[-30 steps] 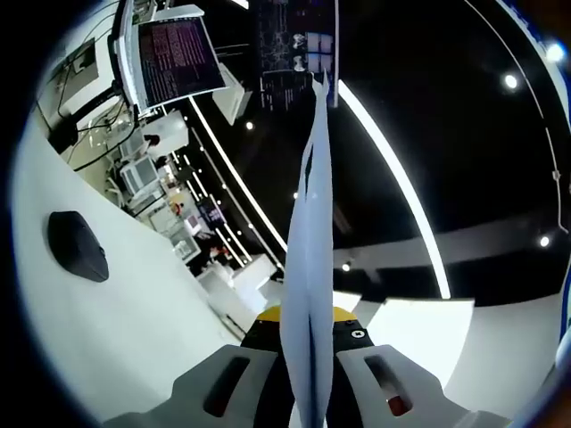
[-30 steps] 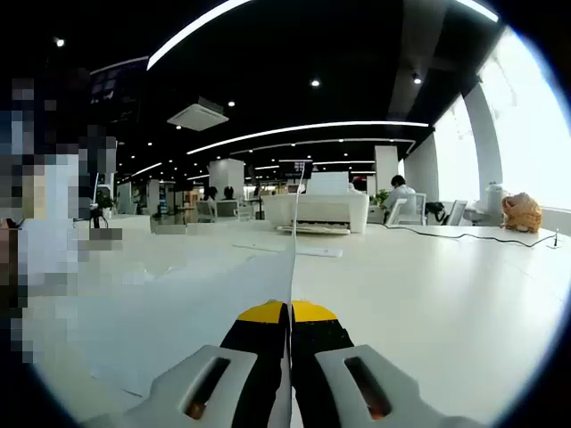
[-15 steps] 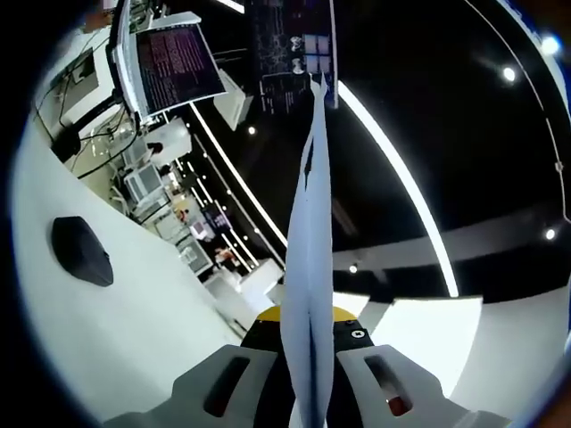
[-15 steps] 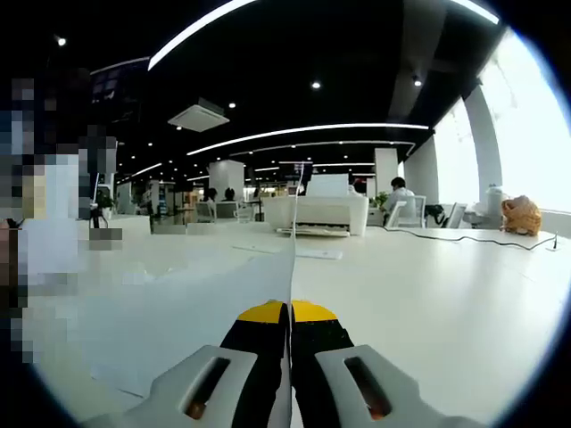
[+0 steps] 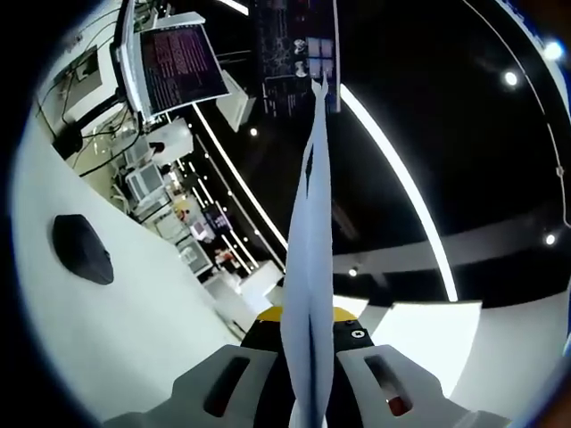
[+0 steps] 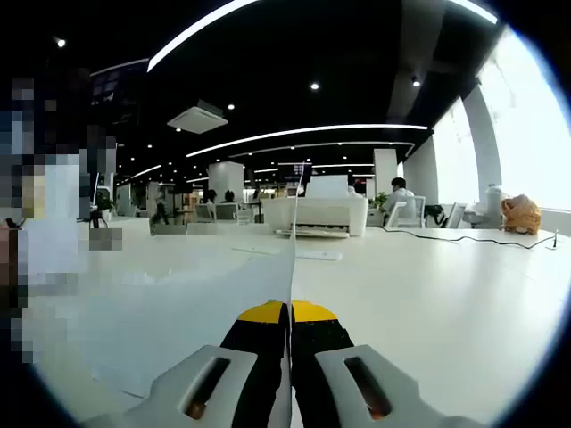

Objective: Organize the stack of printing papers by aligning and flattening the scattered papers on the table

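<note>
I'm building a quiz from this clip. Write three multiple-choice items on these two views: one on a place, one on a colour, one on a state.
1. In the left gripper view, where is the mouse?
A. on the white table, left of the paper
B. between the tongs
C. on the monitor

2. What colour are the tips of the right tongs?
A. red
B. yellow
C. green

3. The left tongs are:
A. wide open
B. shut on paper
C. shut on a cable

Key: A, the mouse lies on the table; B, yellow shows at the right tongs; C is wrong, B: the left tongs pinch the paper.
</note>
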A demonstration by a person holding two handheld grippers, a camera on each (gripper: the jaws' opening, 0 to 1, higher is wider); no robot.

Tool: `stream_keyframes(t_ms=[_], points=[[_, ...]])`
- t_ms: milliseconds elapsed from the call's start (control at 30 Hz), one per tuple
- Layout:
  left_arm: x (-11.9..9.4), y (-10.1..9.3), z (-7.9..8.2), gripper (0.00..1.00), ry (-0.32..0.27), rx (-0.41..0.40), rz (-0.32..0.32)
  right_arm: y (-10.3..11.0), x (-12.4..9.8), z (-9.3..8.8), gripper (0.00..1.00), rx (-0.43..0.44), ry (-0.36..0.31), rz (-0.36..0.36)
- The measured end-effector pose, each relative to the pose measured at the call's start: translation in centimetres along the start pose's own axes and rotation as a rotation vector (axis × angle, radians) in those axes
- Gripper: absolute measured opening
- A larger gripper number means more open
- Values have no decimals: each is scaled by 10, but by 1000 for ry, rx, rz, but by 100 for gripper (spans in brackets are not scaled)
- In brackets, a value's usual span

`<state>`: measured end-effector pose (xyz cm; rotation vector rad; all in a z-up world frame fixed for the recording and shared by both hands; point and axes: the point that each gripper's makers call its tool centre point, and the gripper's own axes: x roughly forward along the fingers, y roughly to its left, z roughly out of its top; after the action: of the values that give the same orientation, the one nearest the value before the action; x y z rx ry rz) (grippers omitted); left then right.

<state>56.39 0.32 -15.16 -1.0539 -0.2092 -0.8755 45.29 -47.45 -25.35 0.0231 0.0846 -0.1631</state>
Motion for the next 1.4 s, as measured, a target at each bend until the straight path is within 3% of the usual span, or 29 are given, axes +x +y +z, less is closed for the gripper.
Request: stream_keyframes(t_ms=[1400], points=[[1, -2, 2, 6, -9, 3, -2, -5, 3, 1, 0, 10, -2, 9]])
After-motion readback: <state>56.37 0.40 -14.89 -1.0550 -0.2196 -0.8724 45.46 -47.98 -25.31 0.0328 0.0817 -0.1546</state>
